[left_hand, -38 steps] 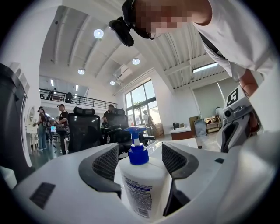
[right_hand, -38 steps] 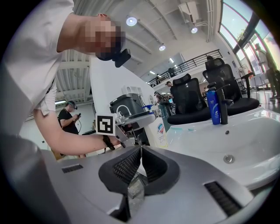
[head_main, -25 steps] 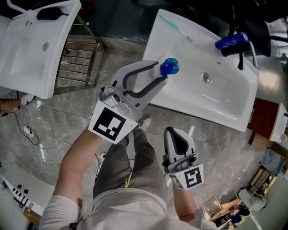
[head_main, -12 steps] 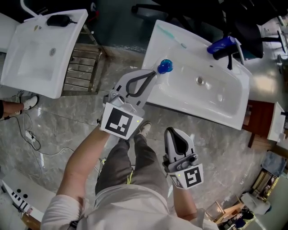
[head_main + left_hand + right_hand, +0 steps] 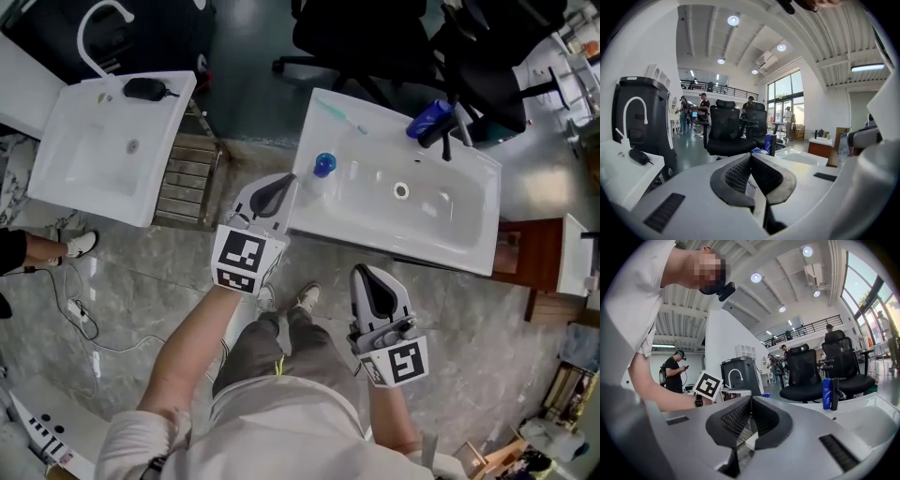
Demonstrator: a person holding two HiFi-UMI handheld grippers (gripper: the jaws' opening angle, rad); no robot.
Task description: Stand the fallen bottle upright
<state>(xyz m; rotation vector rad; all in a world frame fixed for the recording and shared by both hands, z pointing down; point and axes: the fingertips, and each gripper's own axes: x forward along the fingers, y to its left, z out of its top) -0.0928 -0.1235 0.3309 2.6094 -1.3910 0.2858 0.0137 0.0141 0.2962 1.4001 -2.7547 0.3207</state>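
Here, a clear bottle (image 5: pixel 320 174) with a blue cap stands upright at the near left corner of a white sink (image 5: pixel 441 234), seen from above as a person works with a handheld gripper in each hand. The left gripper (image 5: pixel 285 184) hangs just off that corner, its tip close beside the clear bottle; the overhead view does not settle whether the two touch. Its dark ribbed jaws are pressed together with nothing between them.

The right gripper (image 5: pixel 372 274) is held over the grey stone floor (image 5: pixel 141 272) in front of the sink's near edge, well apart from the clear bottle. Its jaws are likewise pressed together and empty.

A pale green toothbrush (image 5: pixel 342 116) lies near the sink's far left corner. Further along the far edge, a dark blue bottle (image 5: pixel 427 119) stands just beside a black tap (image 5: pixel 452 129). The drain (image 5: pixel 401 190) sits in the middle of the basin.

To the left, past a metal rack (image 5: pixel 183 169), is a second white sink (image 5: pixel 94 178), with a curved white tap (image 5: pixel 94 19) and a black object (image 5: pixel 145 89) at its far edge. Black office chairs (image 5: pixel 356 37) stand beyond the sinks.
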